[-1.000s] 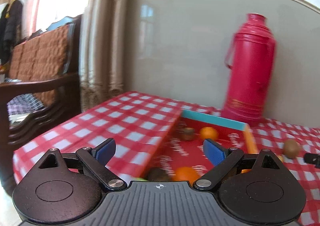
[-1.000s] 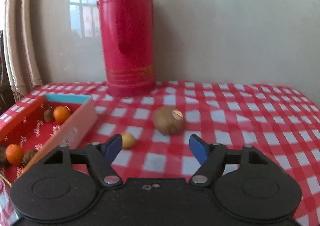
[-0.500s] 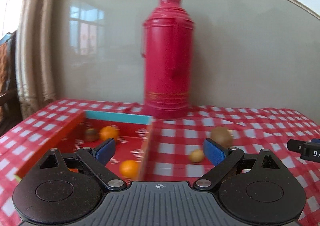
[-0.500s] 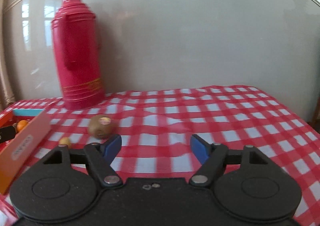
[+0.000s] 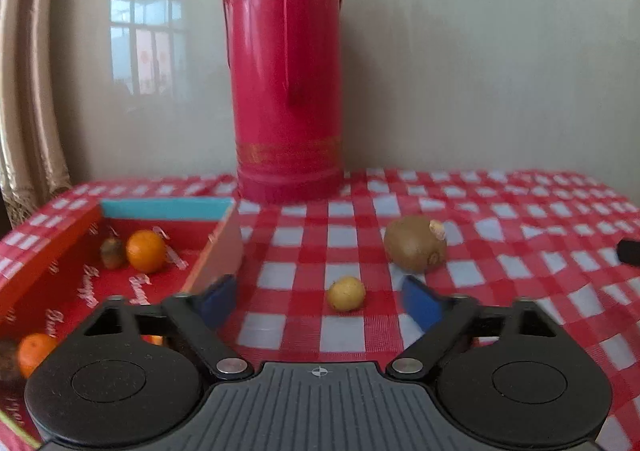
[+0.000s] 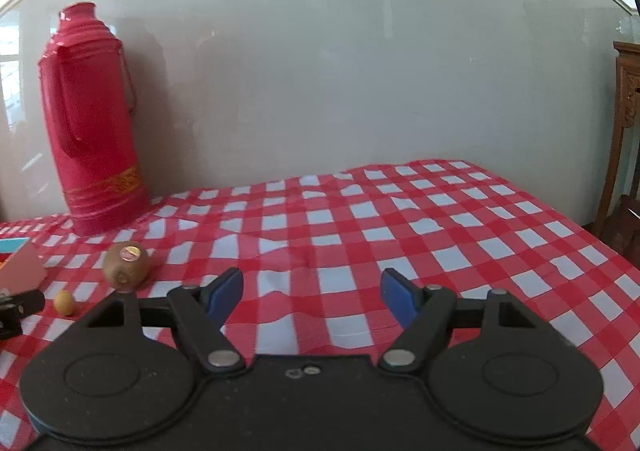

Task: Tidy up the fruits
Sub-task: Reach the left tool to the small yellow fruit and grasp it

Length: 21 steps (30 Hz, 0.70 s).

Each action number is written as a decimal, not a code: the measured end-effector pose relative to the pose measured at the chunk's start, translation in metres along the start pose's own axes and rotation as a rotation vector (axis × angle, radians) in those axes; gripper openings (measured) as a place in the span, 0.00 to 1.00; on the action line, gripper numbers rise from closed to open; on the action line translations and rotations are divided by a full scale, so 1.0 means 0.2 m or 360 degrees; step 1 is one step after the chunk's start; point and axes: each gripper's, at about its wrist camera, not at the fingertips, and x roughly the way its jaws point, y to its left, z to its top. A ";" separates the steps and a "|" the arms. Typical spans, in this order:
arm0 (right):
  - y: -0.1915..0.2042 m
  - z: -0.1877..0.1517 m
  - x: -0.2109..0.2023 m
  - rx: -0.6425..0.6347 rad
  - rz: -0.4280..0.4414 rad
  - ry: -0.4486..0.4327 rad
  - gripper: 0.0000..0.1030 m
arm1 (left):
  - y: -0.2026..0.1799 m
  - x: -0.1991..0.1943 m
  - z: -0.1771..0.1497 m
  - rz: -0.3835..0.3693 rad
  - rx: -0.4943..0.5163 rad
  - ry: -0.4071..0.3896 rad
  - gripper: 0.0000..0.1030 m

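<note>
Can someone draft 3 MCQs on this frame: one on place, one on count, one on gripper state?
1. Where does the small yellow fruit lie?
A. in the red box
B. on the checked cloth, in front of the left gripper
C. on top of the thermos

2. How many fruits lie loose on the cloth, outside the red box?
A. two
B. four
C. none

3. How does the left gripper stand?
A. shut on the kiwi
B. shut on an orange
C. open, holding nothing

Key:
1 B: it sits on the checked cloth between the blue fingertips as seen in the left wrist view.
2 A: only the kiwi and the yellow fruit are outside.
3 C: its fingers are spread with nothing between them; the right gripper is open too.
</note>
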 end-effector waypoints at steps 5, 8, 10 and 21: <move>-0.02 0.00 0.07 0.0023 -0.0048 0.0019 0.67 | -0.02 0.10 0.01 -0.0033 -0.0041 0.0068 0.68; -0.02 0.01 0.11 0.0033 -0.0063 0.0026 0.67 | -0.04 0.16 0.03 -0.0048 -0.0040 0.0091 0.68; -0.01 0.01 0.12 0.0041 -0.0061 0.0028 0.67 | -0.06 0.20 0.04 -0.0056 -0.0049 0.0114 0.55; -0.01 0.01 0.12 0.0037 -0.0070 0.0029 0.67 | -0.05 0.21 0.05 -0.0139 -0.0113 0.0162 0.27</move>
